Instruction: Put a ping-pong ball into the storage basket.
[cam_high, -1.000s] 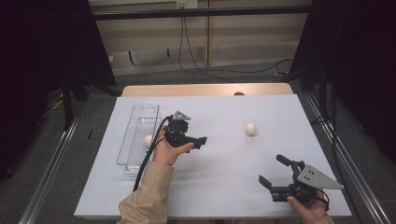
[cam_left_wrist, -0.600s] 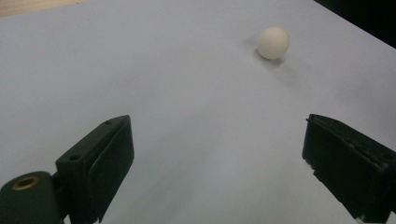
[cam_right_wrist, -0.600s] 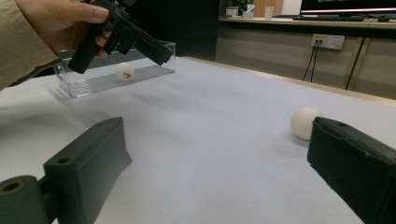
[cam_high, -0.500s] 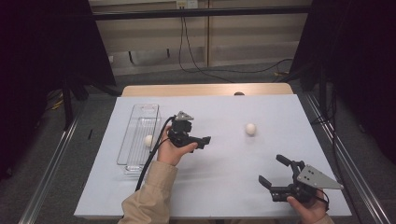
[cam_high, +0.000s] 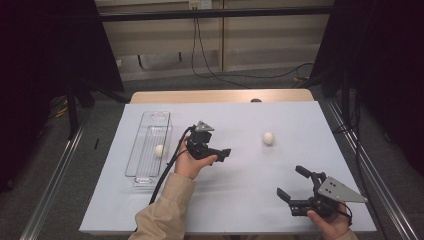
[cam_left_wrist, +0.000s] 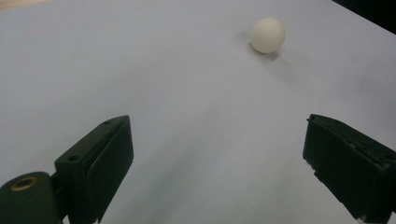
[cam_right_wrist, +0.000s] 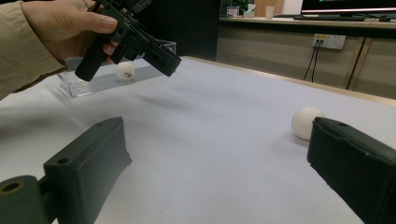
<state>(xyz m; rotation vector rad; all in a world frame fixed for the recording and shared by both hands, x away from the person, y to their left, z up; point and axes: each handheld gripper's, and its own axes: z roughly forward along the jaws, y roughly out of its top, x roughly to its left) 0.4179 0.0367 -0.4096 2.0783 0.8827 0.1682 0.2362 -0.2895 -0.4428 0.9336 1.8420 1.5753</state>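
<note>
The white egg (cam_high: 268, 138) lies alone on the white table cover (cam_high: 240, 200), well right of the left gripper (cam_high: 224, 152), held above the cover, jaws wide, aimed at it. Right gripper (cam_high: 292, 187) rests near the front edge, jaws wide, empty.

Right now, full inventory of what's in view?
Balls: two, white; one on the sheet right of centre, one in the tray.
Tray: one, clear plastic, left side of the sheet.
Sheet: one, white, covering the table.
Table: one, wooden, far edge showing.
Left gripper: black, jaws open, held above the sheet beside the tray, aimed toward the loose ball.
Right gripper: black, jaws open, near right corner.
</note>
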